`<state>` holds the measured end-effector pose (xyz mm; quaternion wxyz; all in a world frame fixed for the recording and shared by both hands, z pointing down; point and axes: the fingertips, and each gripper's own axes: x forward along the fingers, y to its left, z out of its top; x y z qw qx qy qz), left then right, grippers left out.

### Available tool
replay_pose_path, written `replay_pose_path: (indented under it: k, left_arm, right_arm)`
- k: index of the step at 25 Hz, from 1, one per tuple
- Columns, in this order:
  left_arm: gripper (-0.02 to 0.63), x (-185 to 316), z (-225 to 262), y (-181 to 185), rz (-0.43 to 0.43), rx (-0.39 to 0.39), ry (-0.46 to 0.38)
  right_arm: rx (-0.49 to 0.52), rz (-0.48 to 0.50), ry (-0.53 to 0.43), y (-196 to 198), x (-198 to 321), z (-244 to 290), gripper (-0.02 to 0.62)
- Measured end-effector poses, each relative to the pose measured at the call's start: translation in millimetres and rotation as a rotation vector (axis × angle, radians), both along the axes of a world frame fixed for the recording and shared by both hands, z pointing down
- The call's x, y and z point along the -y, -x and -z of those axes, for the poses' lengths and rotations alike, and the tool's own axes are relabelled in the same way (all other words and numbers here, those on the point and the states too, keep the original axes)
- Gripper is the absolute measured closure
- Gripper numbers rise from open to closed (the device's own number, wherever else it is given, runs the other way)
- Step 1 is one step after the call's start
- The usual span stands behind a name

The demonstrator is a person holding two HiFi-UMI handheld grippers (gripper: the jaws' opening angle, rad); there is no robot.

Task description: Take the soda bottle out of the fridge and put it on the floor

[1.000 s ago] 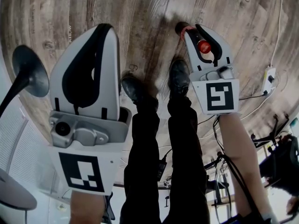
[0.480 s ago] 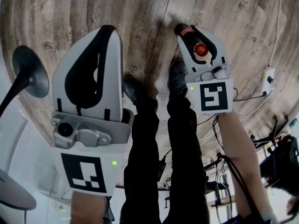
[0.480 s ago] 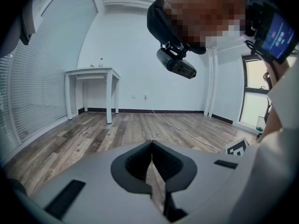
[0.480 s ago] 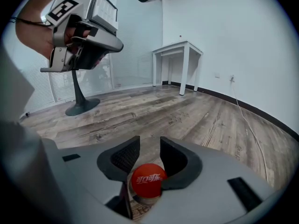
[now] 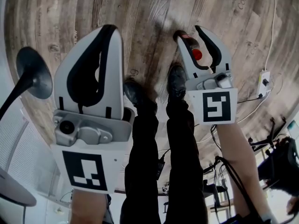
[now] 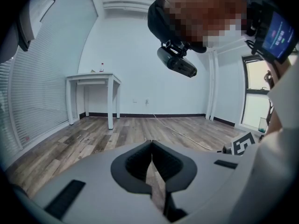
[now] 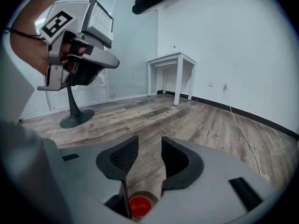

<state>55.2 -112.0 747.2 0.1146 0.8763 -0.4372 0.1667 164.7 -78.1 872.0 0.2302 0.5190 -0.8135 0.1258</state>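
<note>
1. Right gripper: jaws opening, pads clear of the dark, red-capped plastic soda bottle between them.
2. The bottle stands on the wood-plank floor, at 1 o'clock from the black shoes.
3. Left gripper: jaws together, empty.

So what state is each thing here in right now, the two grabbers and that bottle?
Left gripper: jaws shut, nothing between them.
Right gripper: jaws apart and opening, standing around the bottle's top without pressing on it.
Soda bottle: red cap on, apparently standing upright on the wood floor, not gripped.
</note>
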Motion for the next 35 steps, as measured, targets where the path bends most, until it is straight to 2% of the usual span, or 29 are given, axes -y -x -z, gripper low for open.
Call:
replay_pose_path:
  k: [7,10,15,17,23,27,31,35]
  left_arm:
    - [0.589,36.6,67.5,0.4,0.025,-0.016,-0.086]
    - [0.589,50.7,105.2,4.9,0.045,-0.024,-0.130]
    - [0.589,73.7,180.4,15.2,0.090,-0.033,-0.217]
    - [0.589,83.1,215.4,18.2,0.108,-0.038,-0.259]
    - [0.589,94.1,335.0,38.7,0.166,-0.042,-0.335]
    - [0.589,93.4,428.4,43.7,0.170,-0.049,-0.436]
    - [0.589,83.0,518.1,52.1,0.186,-0.056,-0.531]
    - [0.589,59.5,594.1,63.3,0.220,-0.036,-0.576]
  right_arm:
    - [0.055,-0.065,-0.101,2.0,44.8,92.2,0.447]
    - [0.068,-0.071,-0.153,7.2,62.9,140.4,0.503]
    - [0.075,-0.036,-0.240,26.4,89.2,228.9,0.554]
    - [0.083,-0.016,-0.281,34.4,100.5,268.6,0.581]
    - [0.113,-0.003,-0.360,58.9,114.9,402.7,0.581]
    - [0.142,-0.003,-0.442,68.7,121.9,500.7,0.581]
    - [0.178,0.014,-0.520,84.7,119.2,593.7,0.583]
    - [0.186,0.050,-0.590,97.7,103.6,680.5,0.583]
